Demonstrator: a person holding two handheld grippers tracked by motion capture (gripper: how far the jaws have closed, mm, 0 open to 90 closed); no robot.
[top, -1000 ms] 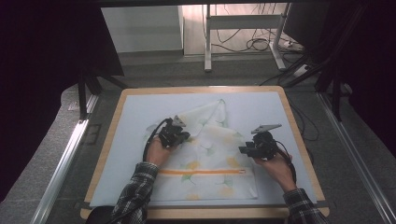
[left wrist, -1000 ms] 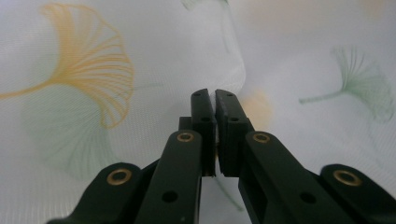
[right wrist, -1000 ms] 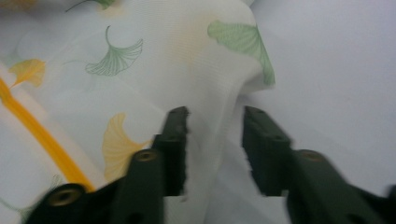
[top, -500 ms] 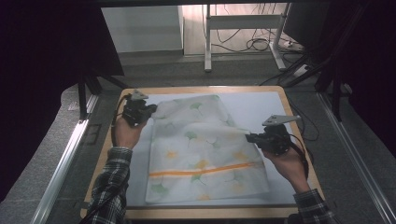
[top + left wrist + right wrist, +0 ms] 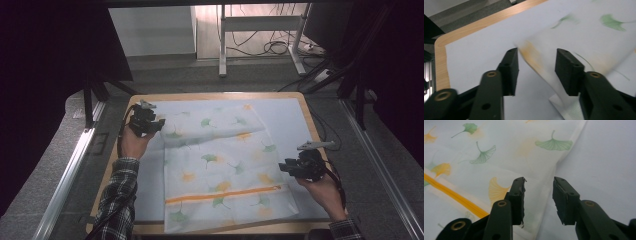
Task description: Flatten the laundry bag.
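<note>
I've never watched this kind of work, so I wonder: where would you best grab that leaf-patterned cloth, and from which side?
Probably at an outer edge or corner, coming in from beside it. The leaf-patterned cloth lies flat on the table, so its middle offers nothing to pinch. The right gripper already has its jaws open astride the right edge; the left gripper, just opened, has the far left corner between its jaws.

I count: 1 cloth (image 5: 225,165) | 1 table (image 5: 305,107) | my 2 grippers, left (image 5: 159,123), right (image 5: 283,167)

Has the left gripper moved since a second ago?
Yes. The left gripper has gone from mid-board out to the board's far left corner, at the cloth's corner. Its jaws have just been opening, the cloth corner between them.
</note>
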